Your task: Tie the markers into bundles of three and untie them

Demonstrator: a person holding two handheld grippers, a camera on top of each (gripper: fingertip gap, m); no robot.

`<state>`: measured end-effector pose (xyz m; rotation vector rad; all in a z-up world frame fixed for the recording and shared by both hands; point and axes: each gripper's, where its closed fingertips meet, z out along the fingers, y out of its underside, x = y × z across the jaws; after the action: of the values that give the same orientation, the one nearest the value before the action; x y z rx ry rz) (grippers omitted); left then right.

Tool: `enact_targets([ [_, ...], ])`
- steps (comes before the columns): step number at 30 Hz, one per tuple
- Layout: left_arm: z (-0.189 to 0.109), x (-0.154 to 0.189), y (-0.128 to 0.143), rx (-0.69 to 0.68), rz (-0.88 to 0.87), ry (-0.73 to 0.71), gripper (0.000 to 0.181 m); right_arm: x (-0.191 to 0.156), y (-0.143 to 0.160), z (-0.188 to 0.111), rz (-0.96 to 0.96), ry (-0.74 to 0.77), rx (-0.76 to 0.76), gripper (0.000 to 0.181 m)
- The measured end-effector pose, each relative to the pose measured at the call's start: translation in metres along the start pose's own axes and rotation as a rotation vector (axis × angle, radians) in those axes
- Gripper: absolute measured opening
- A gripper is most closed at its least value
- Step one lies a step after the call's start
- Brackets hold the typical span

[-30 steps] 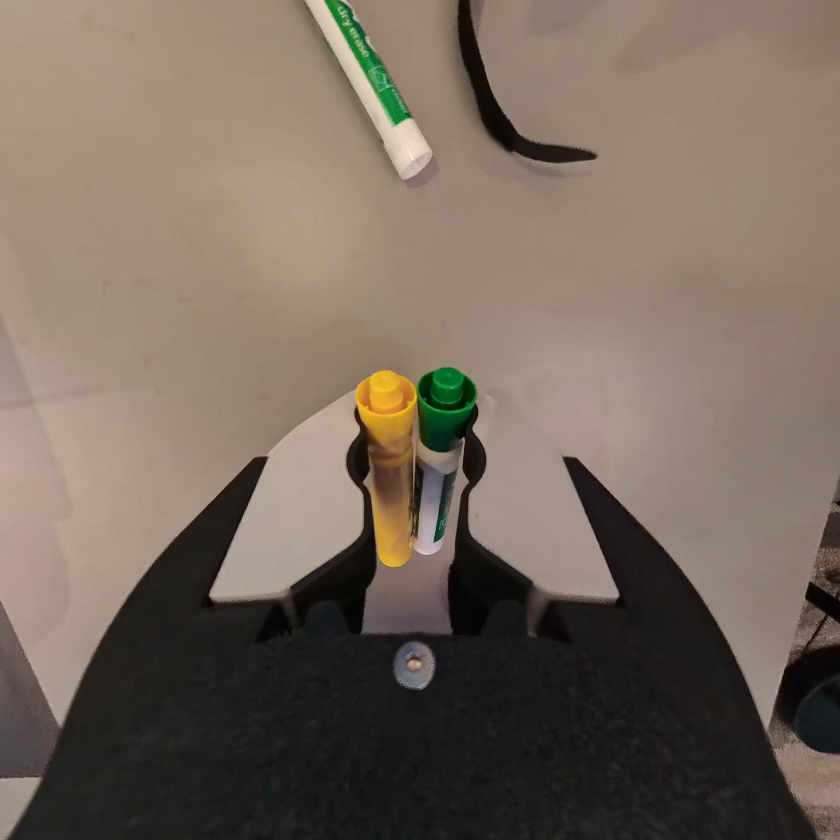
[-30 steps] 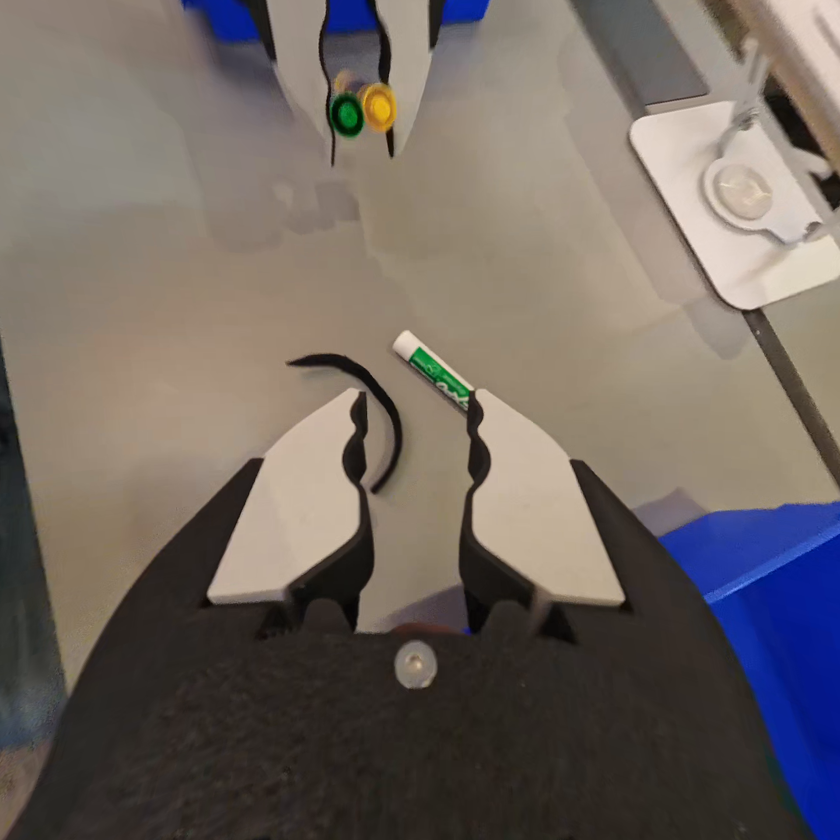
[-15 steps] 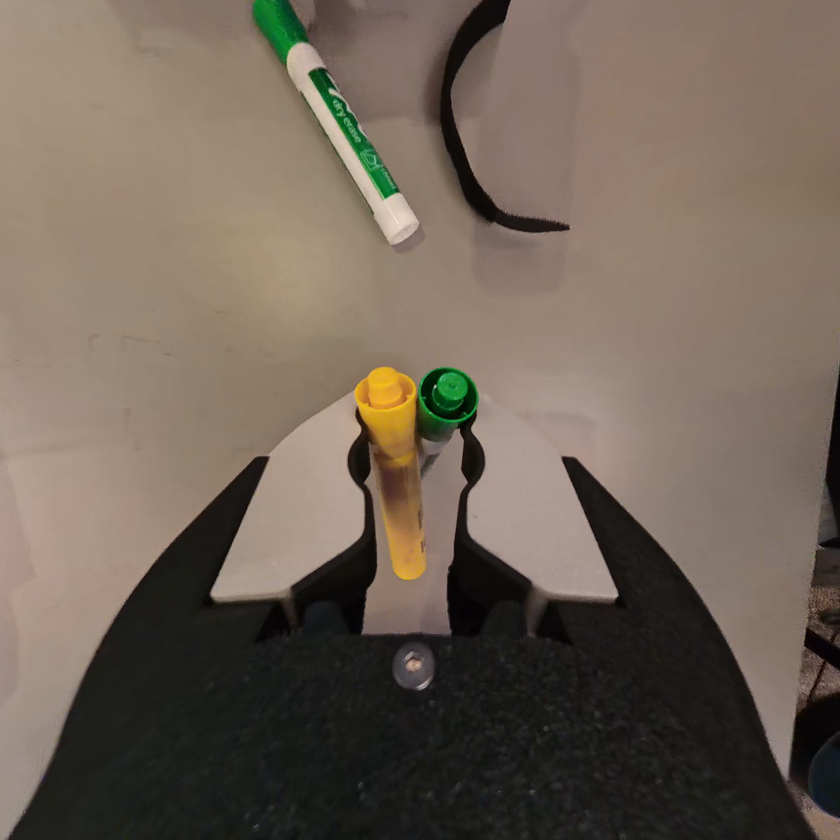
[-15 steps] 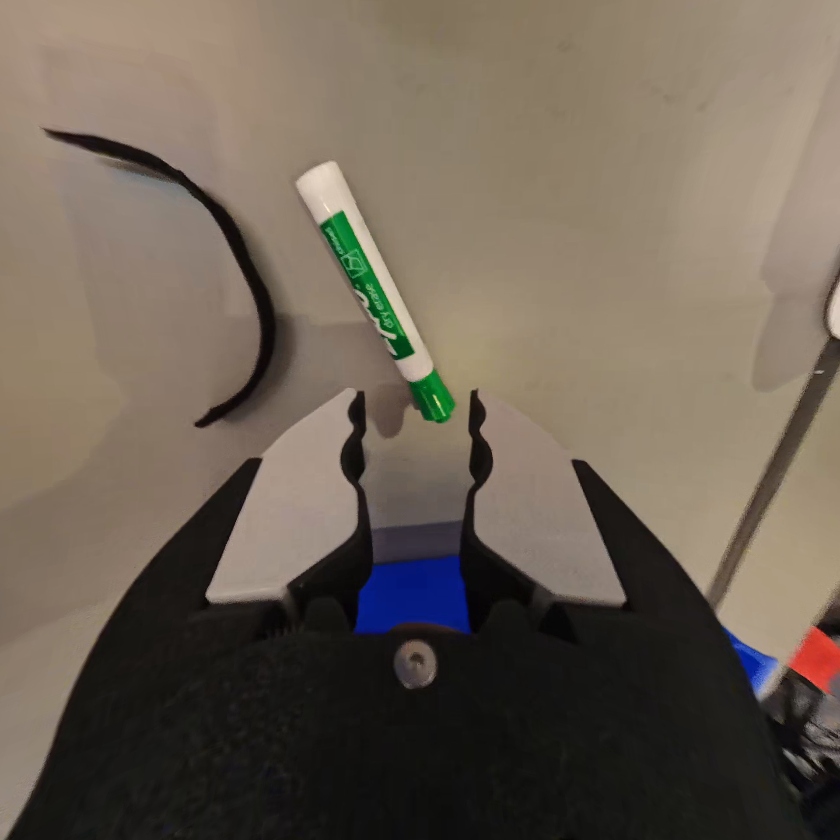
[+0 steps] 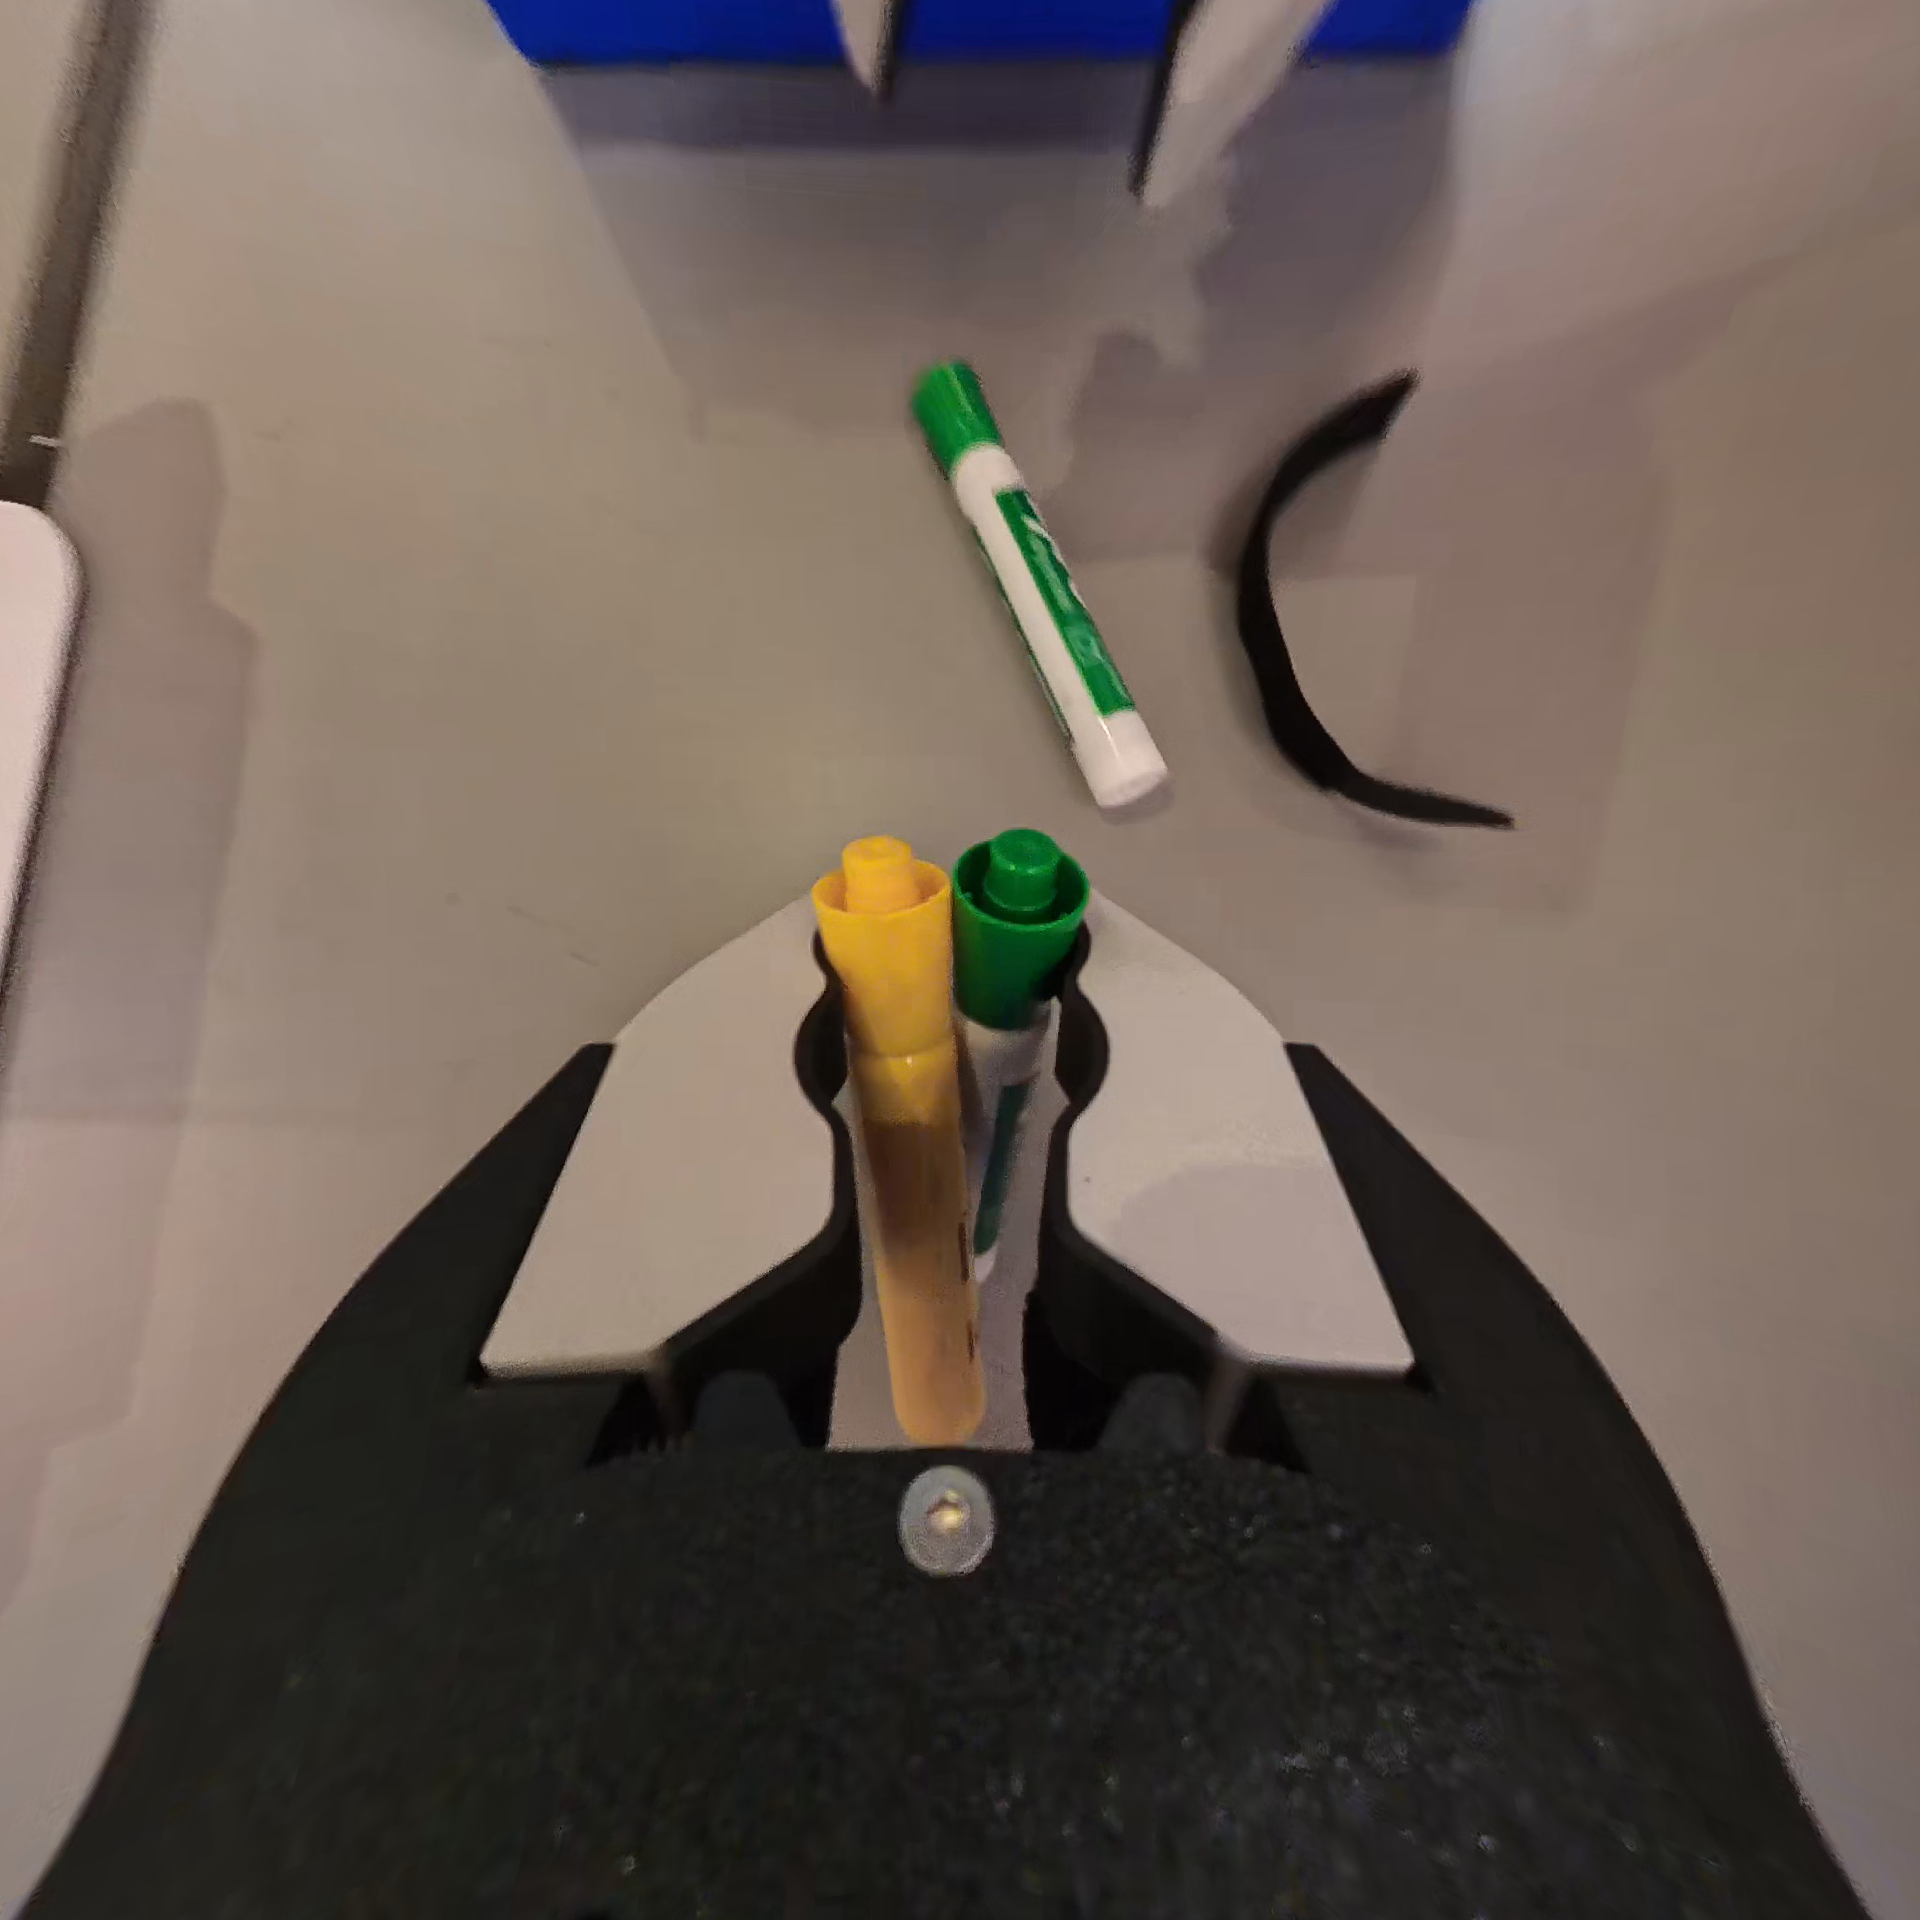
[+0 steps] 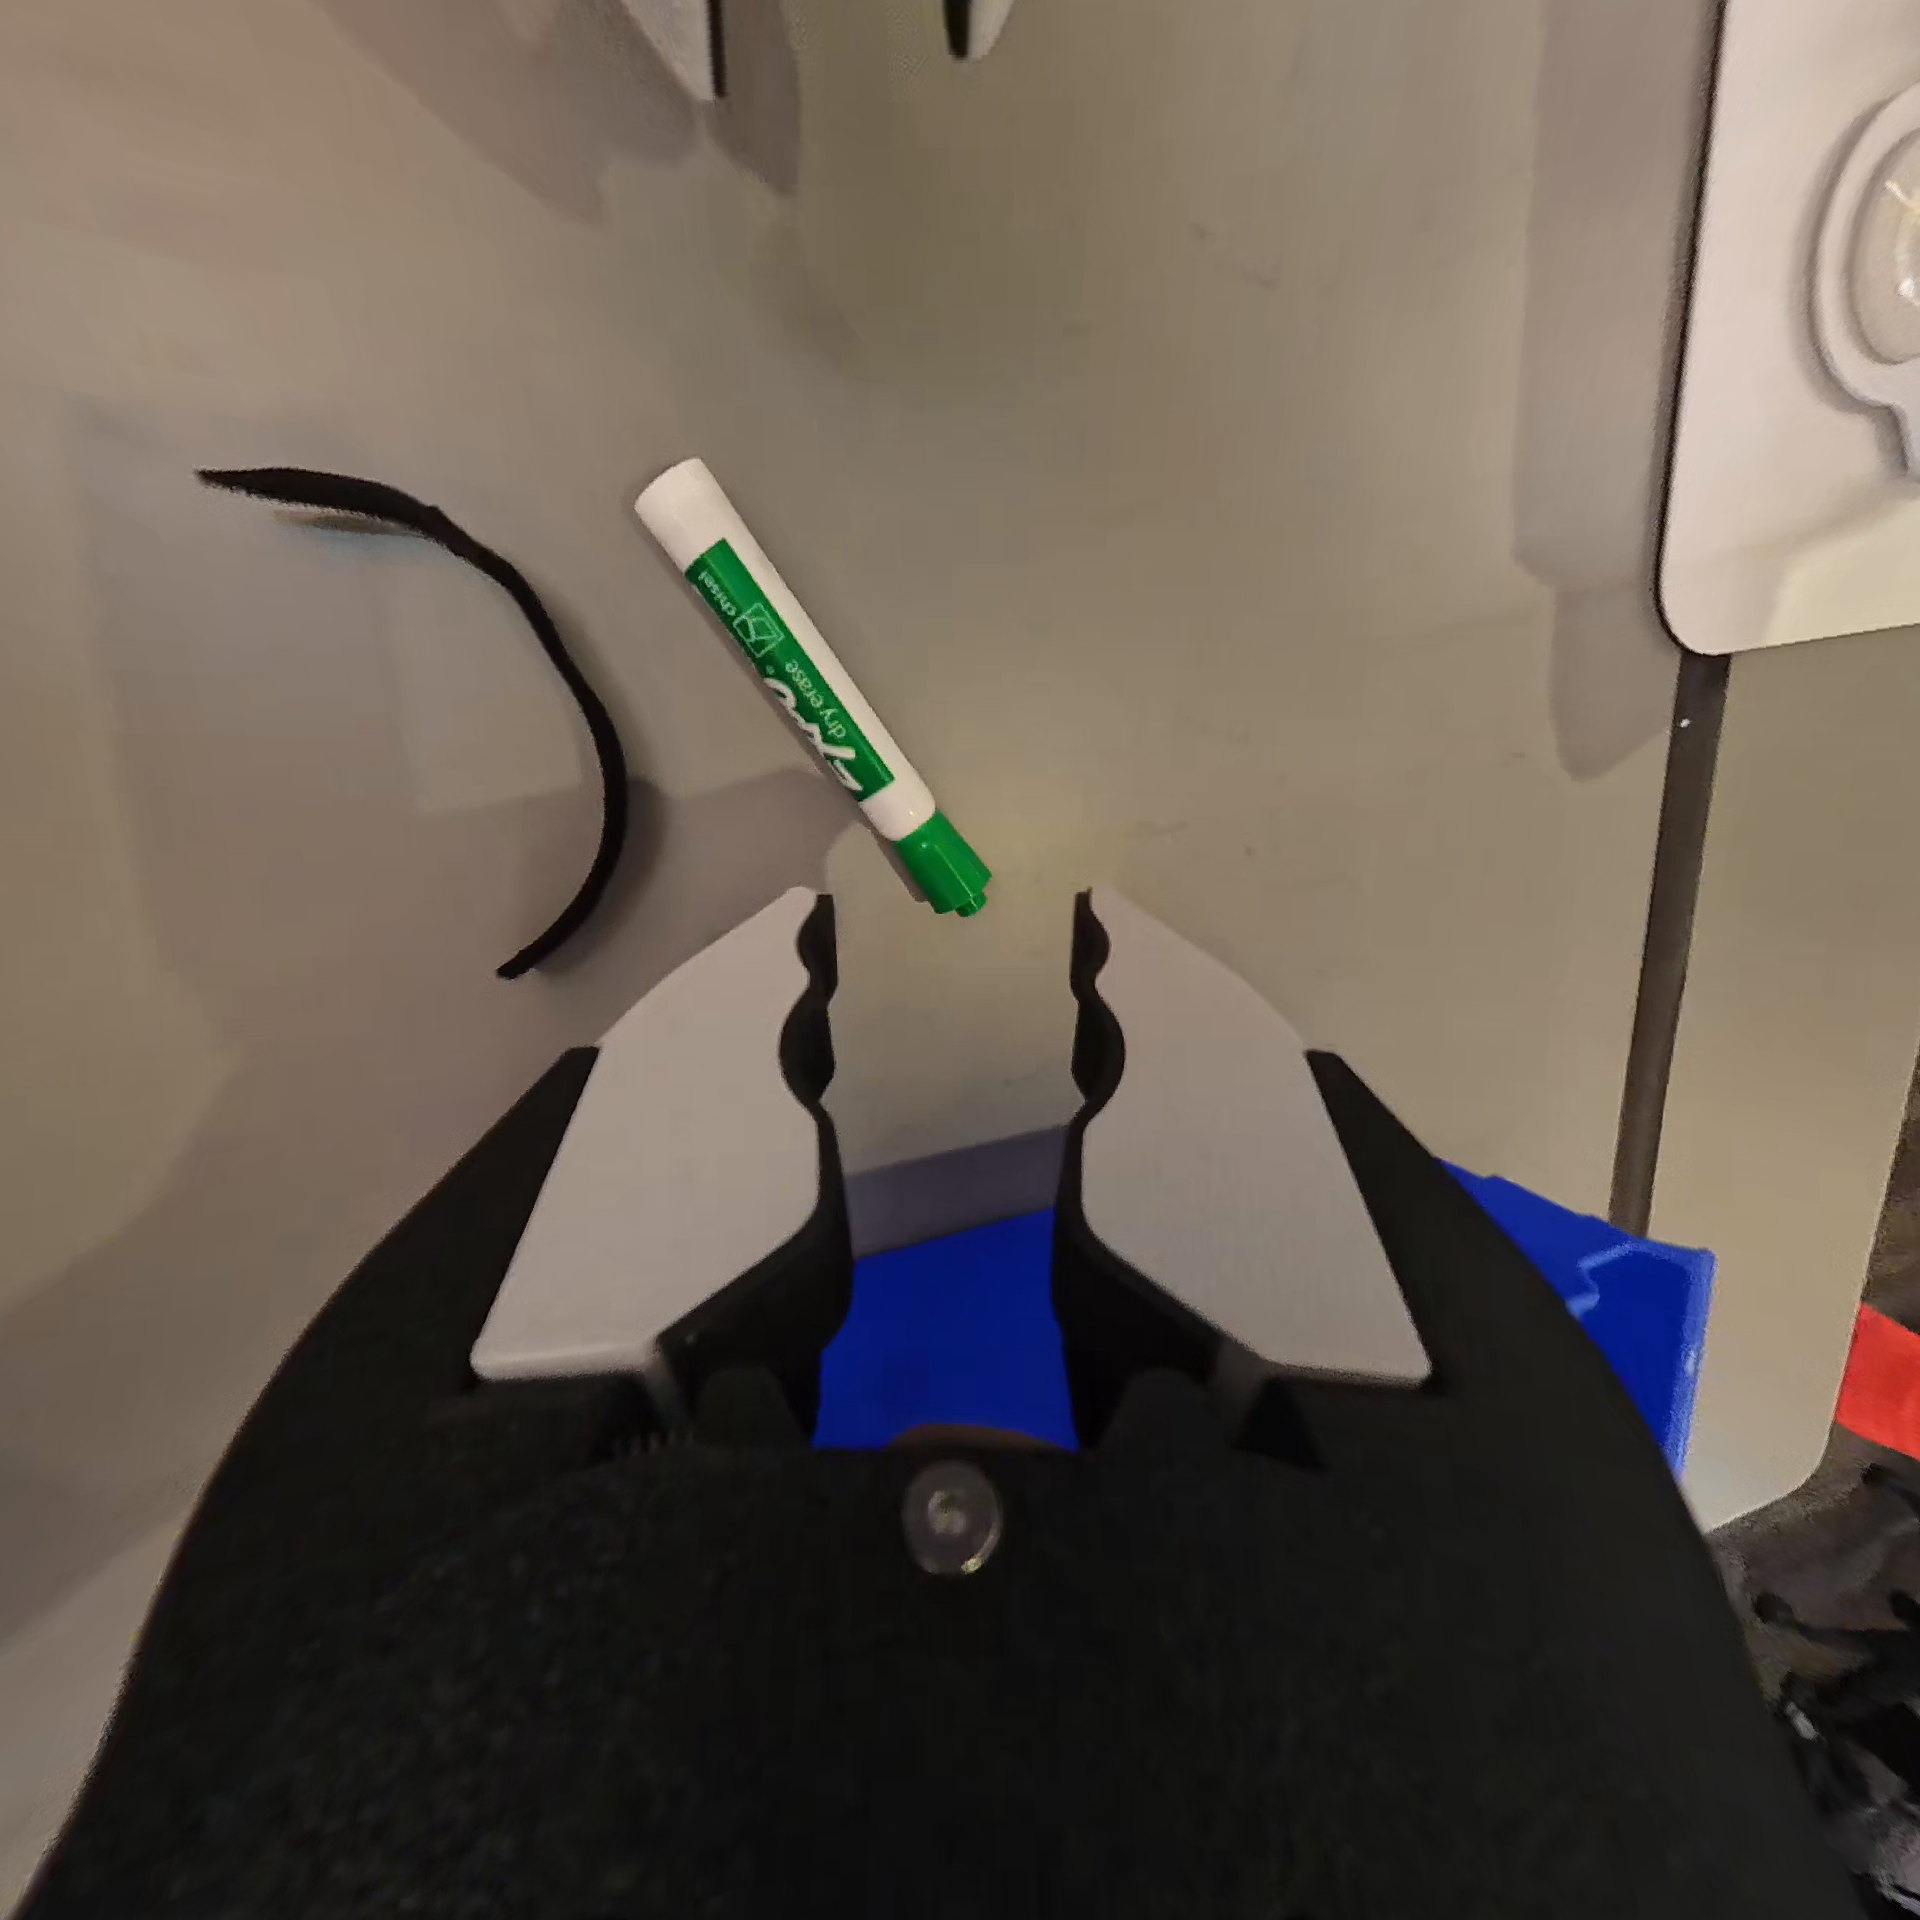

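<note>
My left gripper point(image 5: 951, 925) is shut on two markers side by side, a yellow marker point(image 5: 909, 1091) and a green-capped marker point(image 5: 1013, 956), held above the grey table. A third green-and-white marker point(image 5: 1039, 587) lies loose on the table ahead, with a curved black strap point(image 5: 1273, 644) to its right. In the right wrist view the same loose marker point(image 6: 800, 681) lies just beyond my open, empty right gripper point(image 6: 951, 904), its green cap nearest the fingertips. The strap point(image 6: 582, 707) lies to its left. The right gripper's tips point(image 5: 1039, 62) show at the top of the left wrist view.
A blue bin point(image 6: 1558, 1299) sits under and right of my right gripper and shows at the far edge point(image 5: 675, 26) in the left wrist view. A white base with a round fitting point(image 6: 1808, 312) stands at the right. A dark seam point(image 6: 1673, 935) runs along the table there. There is about 12 centimeters between the tips of the two grippers. The right tips stand about 9 centimeters off the curved black strap point(image 5: 1273, 644). It turns up in the right wrist view point(image 6: 560, 671) as well.
The left gripper has pulled back and tilted, so the loose marker and strap sit lower in its view. The right gripper has drawn back slightly from the loose marker and stays open.
</note>
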<state>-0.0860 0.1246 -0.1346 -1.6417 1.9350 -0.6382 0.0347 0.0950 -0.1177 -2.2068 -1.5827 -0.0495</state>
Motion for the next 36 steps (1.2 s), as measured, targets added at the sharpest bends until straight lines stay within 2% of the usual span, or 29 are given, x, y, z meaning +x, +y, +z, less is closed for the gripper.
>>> enact_targets([
  [7,-0.048,-0.042,-0.024,0.394,-0.230,-0.249,0.036,0.002,-0.015,-0.012,0.107,0.016,0.114,0.043],
  [11,-0.082,-0.046,-0.039,0.645,-0.374,-0.244,0.036,-0.001,-0.047,-0.017,0.156,0.025,0.240,0.046],
  [14,-0.098,-0.048,-0.049,0.749,-0.438,-0.243,0.036,-0.001,-0.086,-0.019,0.274,0.046,0.410,0.051],
  [16,-0.103,-0.046,-0.057,0.777,-0.448,-0.224,0.036,0.000,-0.111,-0.018,0.357,0.107,0.506,0.067],
  [19,-0.102,-0.044,-0.066,0.773,-0.450,-0.214,0.036,0.000,-0.139,-0.008,0.391,0.241,0.577,0.075],
  [23,-0.096,-0.038,-0.074,0.742,-0.436,-0.189,0.036,0.007,-0.157,0.002,0.476,0.367,0.619,0.085],
  [26,-0.095,-0.034,-0.078,0.731,-0.424,-0.186,0.036,0.010,-0.164,0.002,0.549,0.367,0.662,0.085],
  [31,-0.096,-0.029,-0.082,0.725,-0.412,-0.191,0.036,0.010,-0.163,0.004,0.566,0.371,0.639,0.044],
  [36,-0.096,-0.026,-0.081,0.717,-0.408,-0.198,0.038,0.005,-0.161,0.006,0.564,0.372,0.637,0.020],
])
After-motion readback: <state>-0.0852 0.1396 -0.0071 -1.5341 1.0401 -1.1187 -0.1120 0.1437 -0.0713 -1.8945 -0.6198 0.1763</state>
